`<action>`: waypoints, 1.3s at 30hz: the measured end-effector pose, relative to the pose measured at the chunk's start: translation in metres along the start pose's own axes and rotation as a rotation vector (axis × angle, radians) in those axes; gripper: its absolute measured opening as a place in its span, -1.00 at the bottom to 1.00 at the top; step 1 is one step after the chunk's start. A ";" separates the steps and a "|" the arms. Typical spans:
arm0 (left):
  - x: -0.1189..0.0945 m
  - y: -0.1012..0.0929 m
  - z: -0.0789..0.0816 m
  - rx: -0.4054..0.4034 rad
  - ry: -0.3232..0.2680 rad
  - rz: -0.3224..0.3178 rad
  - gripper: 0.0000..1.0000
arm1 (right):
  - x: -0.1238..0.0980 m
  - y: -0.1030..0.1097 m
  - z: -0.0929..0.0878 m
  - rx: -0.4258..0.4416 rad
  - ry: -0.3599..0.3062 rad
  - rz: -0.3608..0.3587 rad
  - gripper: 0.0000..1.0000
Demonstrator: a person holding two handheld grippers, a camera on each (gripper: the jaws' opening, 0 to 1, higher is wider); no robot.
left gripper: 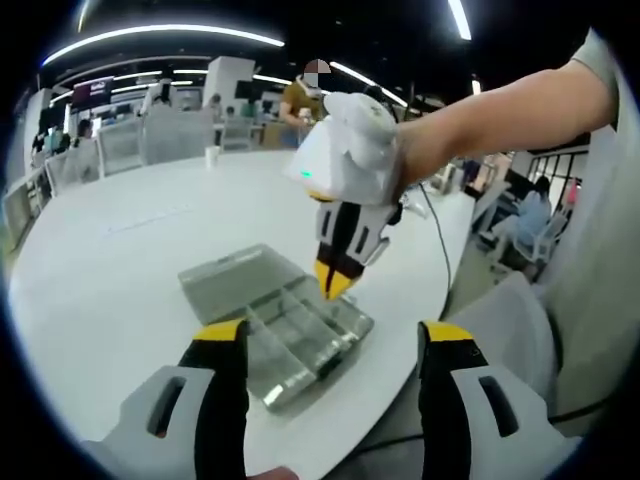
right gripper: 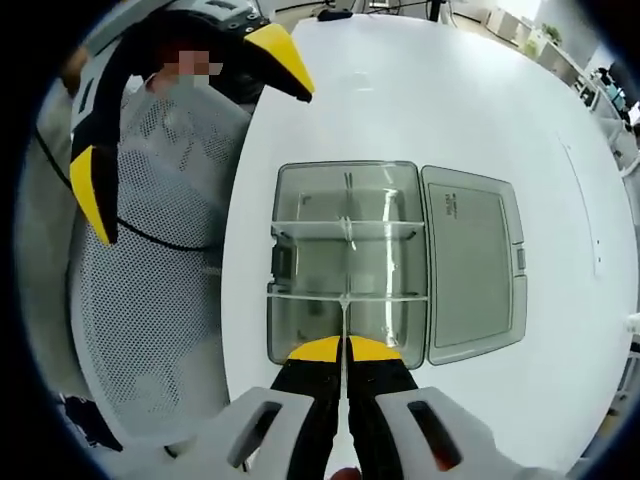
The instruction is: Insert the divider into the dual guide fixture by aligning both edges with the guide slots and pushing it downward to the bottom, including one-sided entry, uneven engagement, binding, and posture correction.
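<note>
A clear plastic compartment box [right gripper: 300,260] lies on the white table with its lid [right gripper: 470,260] folded open beside it. Two clear cross walls span its tray. My right gripper [right gripper: 345,350] is shut on a thin clear divider [right gripper: 344,318], seen edge-on, whose far end reaches the nearer cross wall. In the left gripper view the right gripper [left gripper: 335,283] points down, its yellow tips just above the box [left gripper: 285,335]. My left gripper [left gripper: 335,335] is open and holds nothing, hovering short of the box near the table edge; its yellow-tipped jaws [right gripper: 190,125] are spread wide in the right gripper view.
The round white table [left gripper: 120,260] has its edge close behind the box. A grey mesh chair [right gripper: 150,300] stands just off that edge. A person's arm [left gripper: 500,115] carries the right gripper. Chairs, desks and people are far behind the table.
</note>
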State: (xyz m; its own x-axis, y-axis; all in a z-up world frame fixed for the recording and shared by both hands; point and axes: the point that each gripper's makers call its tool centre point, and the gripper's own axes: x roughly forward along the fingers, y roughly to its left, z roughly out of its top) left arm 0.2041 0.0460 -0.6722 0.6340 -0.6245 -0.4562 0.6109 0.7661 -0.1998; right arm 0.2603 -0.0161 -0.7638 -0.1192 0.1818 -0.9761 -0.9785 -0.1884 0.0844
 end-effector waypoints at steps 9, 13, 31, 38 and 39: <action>0.001 0.001 -0.002 -0.001 0.002 -0.001 0.35 | 0.003 0.000 0.000 0.007 -0.013 0.000 -1.00; 0.001 0.001 -0.002 -0.003 0.003 0.000 0.35 | 0.005 0.001 0.000 0.014 -0.017 0.000 -1.00; 0.001 0.001 -0.002 -0.007 0.004 0.002 0.35 | 0.014 0.001 -0.001 0.031 -0.021 0.000 -1.00; 0.002 0.002 -0.004 -0.008 0.005 0.002 0.35 | 0.016 0.001 -0.002 0.040 -0.024 -0.002 -1.00; 0.002 0.003 -0.004 -0.008 0.004 0.002 0.35 | 0.016 0.001 -0.002 0.041 -0.025 -0.003 -1.00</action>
State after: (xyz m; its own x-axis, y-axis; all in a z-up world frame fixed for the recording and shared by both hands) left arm 0.2050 0.0475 -0.6767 0.6332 -0.6222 -0.4603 0.6055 0.7687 -0.2061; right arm 0.2575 -0.0151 -0.7802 -0.1201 0.2064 -0.9711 -0.9848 -0.1483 0.0903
